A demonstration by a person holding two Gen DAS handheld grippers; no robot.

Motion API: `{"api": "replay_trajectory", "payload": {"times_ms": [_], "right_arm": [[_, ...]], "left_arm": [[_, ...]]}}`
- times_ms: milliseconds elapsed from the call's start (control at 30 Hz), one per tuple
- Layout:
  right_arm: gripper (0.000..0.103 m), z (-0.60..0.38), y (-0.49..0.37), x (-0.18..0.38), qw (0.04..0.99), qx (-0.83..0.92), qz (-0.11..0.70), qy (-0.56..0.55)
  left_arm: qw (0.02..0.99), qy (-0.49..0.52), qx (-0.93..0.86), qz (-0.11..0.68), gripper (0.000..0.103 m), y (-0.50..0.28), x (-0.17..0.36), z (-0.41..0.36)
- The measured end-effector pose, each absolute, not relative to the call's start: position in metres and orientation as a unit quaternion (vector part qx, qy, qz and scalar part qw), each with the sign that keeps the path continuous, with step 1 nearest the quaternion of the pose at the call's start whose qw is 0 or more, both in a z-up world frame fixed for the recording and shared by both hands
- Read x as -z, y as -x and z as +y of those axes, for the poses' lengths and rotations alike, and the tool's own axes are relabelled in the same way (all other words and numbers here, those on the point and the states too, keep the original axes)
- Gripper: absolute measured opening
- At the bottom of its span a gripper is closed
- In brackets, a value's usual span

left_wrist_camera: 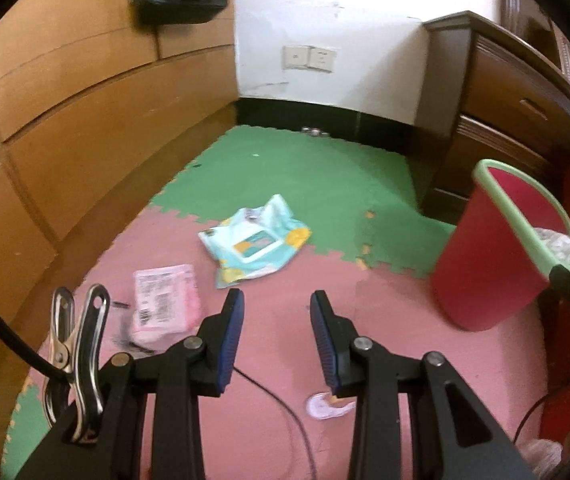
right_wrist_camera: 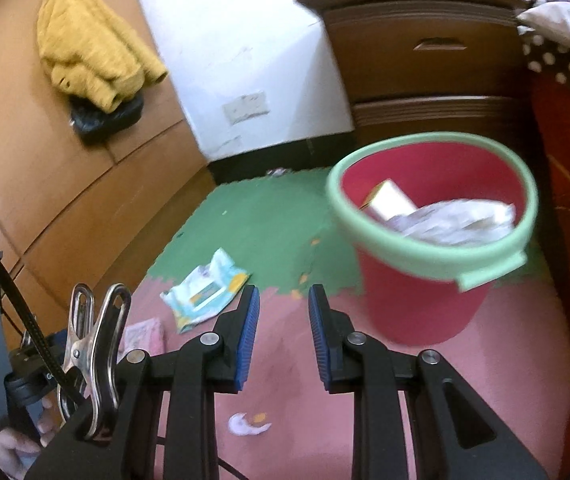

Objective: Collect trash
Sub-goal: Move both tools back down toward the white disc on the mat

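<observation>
Both grippers' fingers (left_wrist_camera: pixel 233 320) apart, empty.

White wall (left_wrist_camera: pixel 325 12) at far end, black skirting (left_wrist_camera: pixel 305 114) along its base. Double socket plate (left_wrist_camera: pixel 309 58) on wall, above skirting. Left of wall: orange-brown wooden cabinet front (left_wrist_camera: pixel 65 120) with panel seams; yellow garment (right_wrist_camera: pixel 85 44) hangs on it over dark bag (right_wrist_camera: pixel 105 118). Right of wall: dark brown drawer unit (right_wrist_camera: pixel 425 60), two drawers. Floor below wall: foam puzzle mat, green tiles (left_wrist_camera: pixel 305 168) nearer wall, pink tiles (left_wrist_camera: pixel 277 320) further from it. Light soft, picture slightly blurred.
</observation>
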State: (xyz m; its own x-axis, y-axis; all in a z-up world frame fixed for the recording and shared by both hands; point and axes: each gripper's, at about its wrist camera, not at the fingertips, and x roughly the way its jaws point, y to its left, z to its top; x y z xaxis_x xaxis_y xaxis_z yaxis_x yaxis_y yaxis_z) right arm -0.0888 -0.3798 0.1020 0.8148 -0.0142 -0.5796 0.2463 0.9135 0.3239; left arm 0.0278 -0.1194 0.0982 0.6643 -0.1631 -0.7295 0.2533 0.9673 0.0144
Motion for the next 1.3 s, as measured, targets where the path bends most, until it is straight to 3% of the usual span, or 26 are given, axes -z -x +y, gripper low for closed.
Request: {"api": "replay_trajectory", "payload": {"times_ms": [700,1300], "right_arm": [[0.026,-0.294,0.038,-0.001,0.868,-0.014,0.474,-0.147],[0.026,-0.229,-0.017,0.111,0.736,-0.073,0.671,-0.042]], "left_arm": [[0.886,-0.027,0.078,0.456,0.036,-0.063,-0.034,-0.054],[0.87,0.055,0.048,0.488,0.036,-0.085,-0.002,-0.002]]}}
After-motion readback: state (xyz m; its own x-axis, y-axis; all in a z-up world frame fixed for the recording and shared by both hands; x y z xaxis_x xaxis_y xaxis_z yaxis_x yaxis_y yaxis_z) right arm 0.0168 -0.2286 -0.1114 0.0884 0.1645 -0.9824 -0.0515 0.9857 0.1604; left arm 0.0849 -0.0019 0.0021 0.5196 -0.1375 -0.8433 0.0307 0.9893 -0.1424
